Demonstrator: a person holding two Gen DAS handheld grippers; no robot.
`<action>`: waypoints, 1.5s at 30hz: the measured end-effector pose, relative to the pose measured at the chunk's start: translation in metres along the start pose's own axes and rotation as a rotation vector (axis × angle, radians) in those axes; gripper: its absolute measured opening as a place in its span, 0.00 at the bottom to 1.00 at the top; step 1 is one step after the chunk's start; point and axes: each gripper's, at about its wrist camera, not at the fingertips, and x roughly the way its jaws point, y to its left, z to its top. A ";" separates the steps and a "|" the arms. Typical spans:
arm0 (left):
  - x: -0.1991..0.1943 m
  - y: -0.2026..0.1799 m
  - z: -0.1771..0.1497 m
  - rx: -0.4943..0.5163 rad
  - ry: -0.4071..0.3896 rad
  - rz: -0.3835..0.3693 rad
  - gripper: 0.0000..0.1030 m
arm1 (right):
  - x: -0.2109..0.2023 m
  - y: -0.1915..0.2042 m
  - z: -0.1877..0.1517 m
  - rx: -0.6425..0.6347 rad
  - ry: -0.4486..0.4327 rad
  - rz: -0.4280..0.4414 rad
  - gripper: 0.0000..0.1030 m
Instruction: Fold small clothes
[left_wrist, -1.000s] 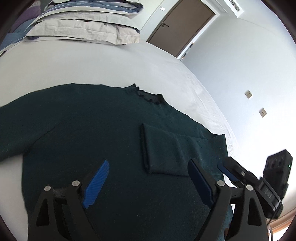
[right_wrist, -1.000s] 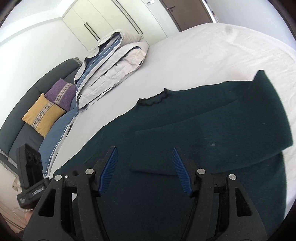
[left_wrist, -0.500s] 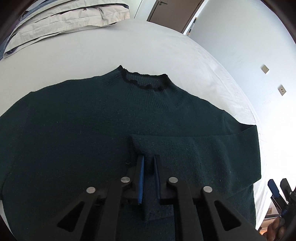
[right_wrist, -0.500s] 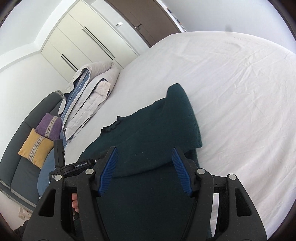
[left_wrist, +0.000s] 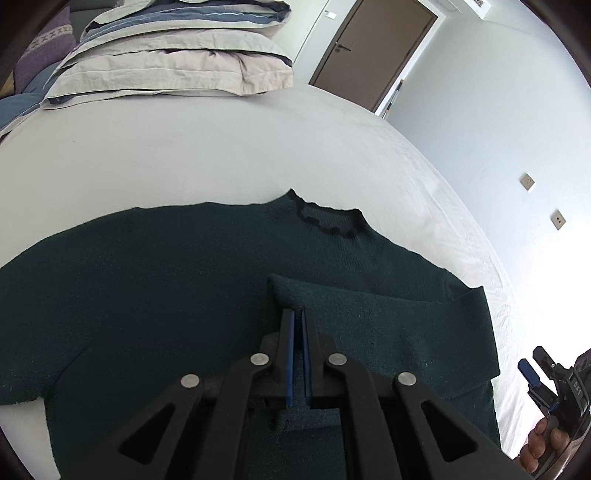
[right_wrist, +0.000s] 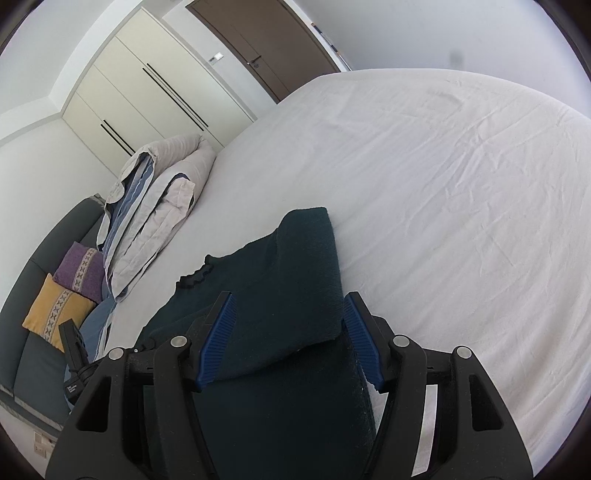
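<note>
A dark green sweater (left_wrist: 166, 295) lies flat on the white bed, its scalloped collar (left_wrist: 328, 221) pointing away from me. One sleeve (left_wrist: 388, 325) is folded across the chest. My left gripper (left_wrist: 297, 321) is shut on that sleeve's cuff, with a thin strip of knit between the blue pads. In the right wrist view my right gripper (right_wrist: 289, 299) hovers open over the sweater's (right_wrist: 295, 277) folded side edge. The cloth lies below and between its fingers, and the pads are not pressing on it. The right gripper (left_wrist: 546, 376) also shows at the left wrist view's lower right, in a person's hand (left_wrist: 543, 443).
A folded duvet (left_wrist: 166, 66) is stacked at the head of the bed, with yellow (right_wrist: 59, 306) and purple (right_wrist: 81, 266) cushions beside it. White sheet (right_wrist: 443, 184) spreads wide to the right of the sweater. A brown door (left_wrist: 369, 48) and wardrobe (right_wrist: 147, 92) stand beyond.
My left gripper went from wide open to shut on the folded sleeve's cuff and carried it nearer the collar. My right gripper swung out to the sweater's right edge, still open.
</note>
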 end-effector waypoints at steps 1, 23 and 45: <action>-0.003 0.004 0.000 -0.006 -0.004 0.002 0.04 | 0.001 -0.003 0.003 0.006 0.004 -0.013 0.58; 0.030 0.032 -0.013 -0.014 -0.009 -0.011 0.05 | 0.137 -0.011 0.069 -0.130 0.184 -0.217 0.08; 0.035 0.043 -0.019 -0.044 -0.031 -0.054 0.09 | 0.102 0.036 0.010 -0.152 0.198 -0.111 0.11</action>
